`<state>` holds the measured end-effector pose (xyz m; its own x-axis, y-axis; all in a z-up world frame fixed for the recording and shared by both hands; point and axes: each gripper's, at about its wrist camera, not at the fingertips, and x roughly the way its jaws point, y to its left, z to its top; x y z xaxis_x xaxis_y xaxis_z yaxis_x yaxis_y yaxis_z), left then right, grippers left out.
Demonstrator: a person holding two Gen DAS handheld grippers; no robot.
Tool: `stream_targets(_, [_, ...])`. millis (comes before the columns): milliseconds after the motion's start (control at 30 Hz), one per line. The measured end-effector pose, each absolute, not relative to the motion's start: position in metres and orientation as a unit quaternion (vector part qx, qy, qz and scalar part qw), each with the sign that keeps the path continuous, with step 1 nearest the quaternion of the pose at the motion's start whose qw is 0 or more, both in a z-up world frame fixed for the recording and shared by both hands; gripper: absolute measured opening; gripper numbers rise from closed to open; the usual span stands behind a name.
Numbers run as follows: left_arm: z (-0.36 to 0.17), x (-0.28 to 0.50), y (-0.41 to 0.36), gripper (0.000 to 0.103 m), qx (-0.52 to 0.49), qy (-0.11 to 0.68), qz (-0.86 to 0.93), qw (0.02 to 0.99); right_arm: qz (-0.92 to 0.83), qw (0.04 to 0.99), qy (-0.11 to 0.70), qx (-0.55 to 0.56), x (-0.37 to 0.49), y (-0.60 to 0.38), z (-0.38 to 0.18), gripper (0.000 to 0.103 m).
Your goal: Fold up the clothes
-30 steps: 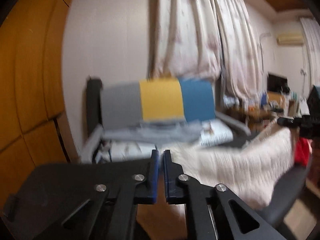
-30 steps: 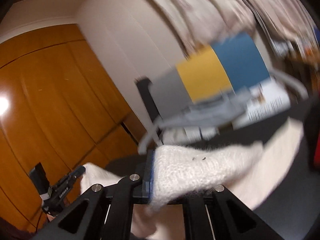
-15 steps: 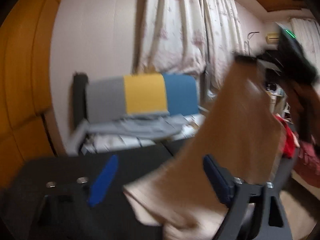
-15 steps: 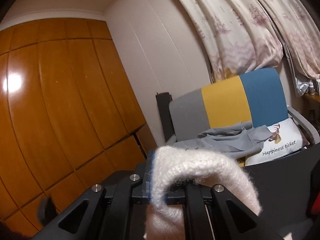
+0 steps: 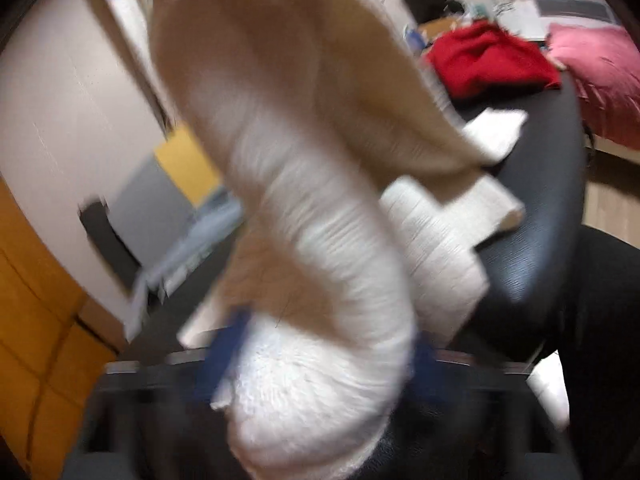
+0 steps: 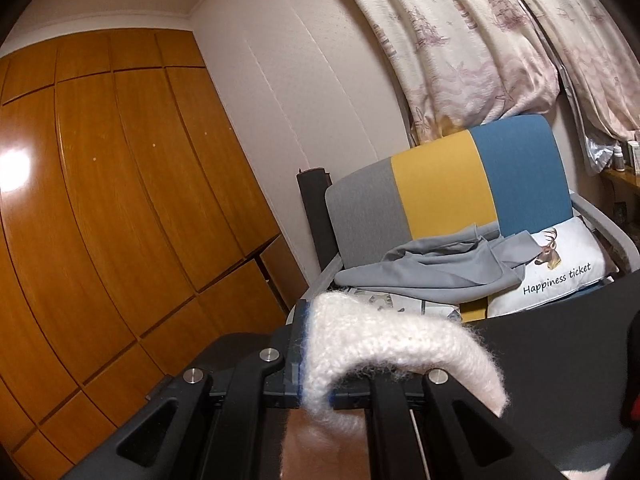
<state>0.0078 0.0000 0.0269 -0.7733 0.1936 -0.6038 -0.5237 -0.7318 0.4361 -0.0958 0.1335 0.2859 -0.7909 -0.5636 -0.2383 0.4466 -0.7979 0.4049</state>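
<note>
**Catching the lower edge of the knit**

Between your two hands hangs a cream knitted garment [image 5: 304, 208], one part lifted, the rest trailing onto the black table [image 5: 552, 184]. Your right gripper [image 6: 316, 364] is pressed together on a fold of that knit, which drapes over its fingers. Your left gripper [image 5: 316, 360] is closing, with a thick roll of the knit between its blue pads [image 5: 224, 344]; that view is blurred, so I cannot say whether the pads bite yet.

Judging from this, you are securing a second hold before laying the piece flat. Let the left jaws finish closing before you pull, and take one edge rather than a bunched roll if you can. Keep the right grip high so the fabric hangs straight. Loose knit stretches and snags, so spread your hands apart gently. Steer clear of the red garment [image 5: 492, 60] farther along the table.
</note>
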Motion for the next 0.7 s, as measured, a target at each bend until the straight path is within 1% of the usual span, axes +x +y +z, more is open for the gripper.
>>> stream_targets(33, [0.029,-0.003,-0.005,0.016,-0.29,0.276,0.894,0.202,-0.934,0.267,-0.165,0.172,-0.091,0.136,0.287,0.005])
stream_targets(67, [0.035,-0.01,-0.012,0.015,-0.295,0.247,0.901,0.199,-0.936,0.263,-0.163,0.166,-0.086,0.14,0.289,0.005])
stream_targets(167, [0.066,-0.021,-0.031,0.014,-0.257,0.203,0.931,0.16,-0.948,0.24,-0.151,0.144,-0.069,0.148,0.296,0.005])
stream_targets(300, [0.142,-0.04,-0.075,0.013,-0.183,0.108,0.972,0.101,-0.974,0.194,-0.09,0.079,-0.038,0.144,0.317,0.005])
stream_targets(400, [0.2,-0.043,-0.108,0.013,-0.12,0.047,0.99,0.055,-0.98,0.186,-0.06,0.03,-0.016,0.139,0.337,0.005])
stream_targets(467, [0.231,-0.039,-0.123,0.013,-0.073,0.027,0.997,0.025,-0.983,0.179,-0.039,-0.004,-0.001,0.134,0.354,0.005])
stream_targets(533, [0.259,-0.028,-0.131,0.013,-0.025,0.03,0.999,0.007,-0.983,0.177,-0.011,-0.037,0.014,0.126,0.375,0.005])
stream_targets(600, [0.287,-0.02,-0.138,0.013,0.009,0.028,1.0,0.006,-0.981,0.18,0.013,-0.065,0.027,0.119,0.395,0.005])
stream_targets(700, [0.329,-0.007,-0.151,0.013,0.04,-0.003,0.999,0.014,-0.975,0.193,0.027,-0.104,0.045,0.11,0.424,0.005])
